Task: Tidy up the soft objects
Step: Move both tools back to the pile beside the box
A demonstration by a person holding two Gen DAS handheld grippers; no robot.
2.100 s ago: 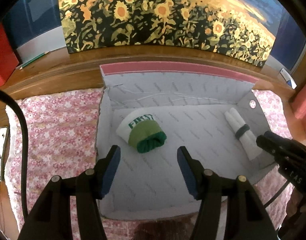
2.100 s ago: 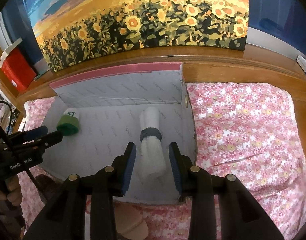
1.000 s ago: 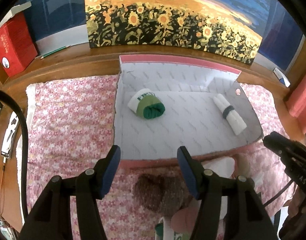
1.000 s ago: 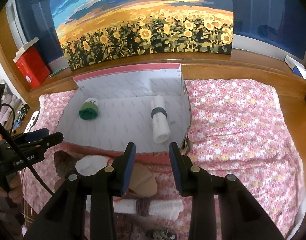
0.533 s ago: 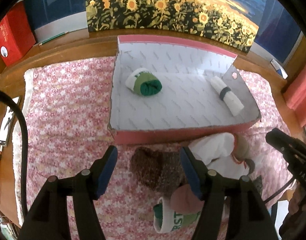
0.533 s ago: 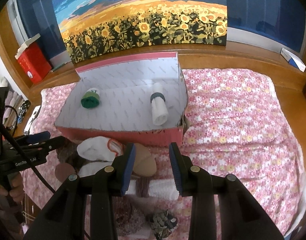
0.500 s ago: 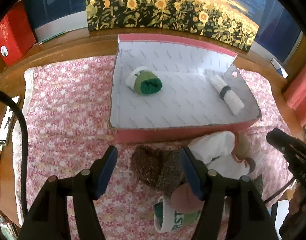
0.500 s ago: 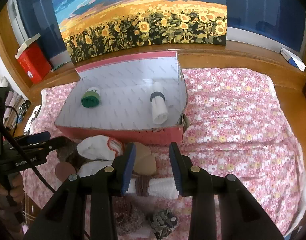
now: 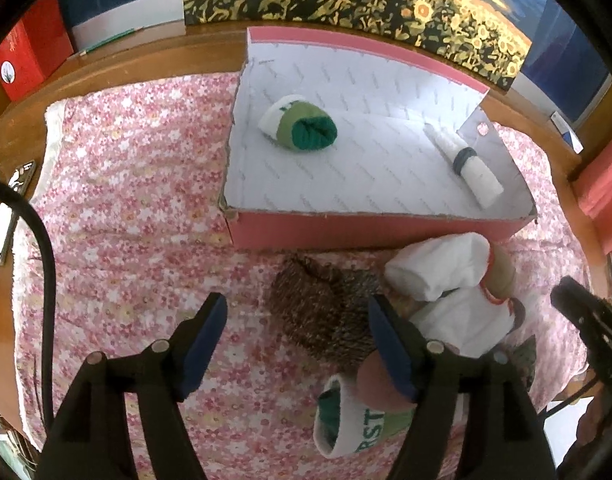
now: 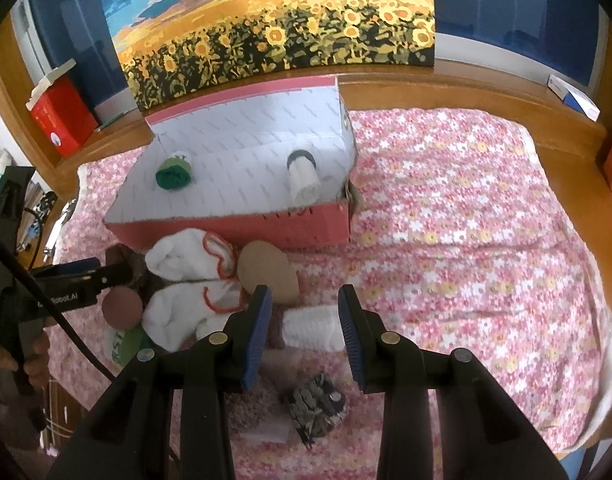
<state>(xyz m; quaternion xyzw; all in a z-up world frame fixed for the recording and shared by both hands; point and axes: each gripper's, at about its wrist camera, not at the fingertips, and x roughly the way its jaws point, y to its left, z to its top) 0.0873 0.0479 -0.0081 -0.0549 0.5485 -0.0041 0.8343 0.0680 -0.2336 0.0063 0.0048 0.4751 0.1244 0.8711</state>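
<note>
A pink box [image 9: 370, 230] with a white lining holds a rolled green sock [image 9: 302, 128] and a rolled white sock with a dark band [image 9: 472, 164]. In front of it lies a pile of loose socks: a brown knitted one [image 9: 322, 308], white ones with orange trim [image 9: 438, 266], a tan one [image 10: 268, 270], a white-and-green one [image 9: 354, 428]. My left gripper [image 9: 296, 340] is open and empty above the brown sock. My right gripper [image 10: 304, 330] is open and empty above a rolled white sock with a brown band [image 10: 312, 328].
The box [image 10: 242, 232] and socks lie on a pink flowered cloth [image 10: 466, 220] over a wooden surface. A sunflower painting [image 10: 274, 36] stands behind the box. A red box [image 10: 62, 116] stands at the back left. A dark patterned sock [image 10: 316, 404] lies near the front edge.
Both grippers have pulled back and up from inside the box. The sock pile in front of the box has come into view. Both grippers stay open.
</note>
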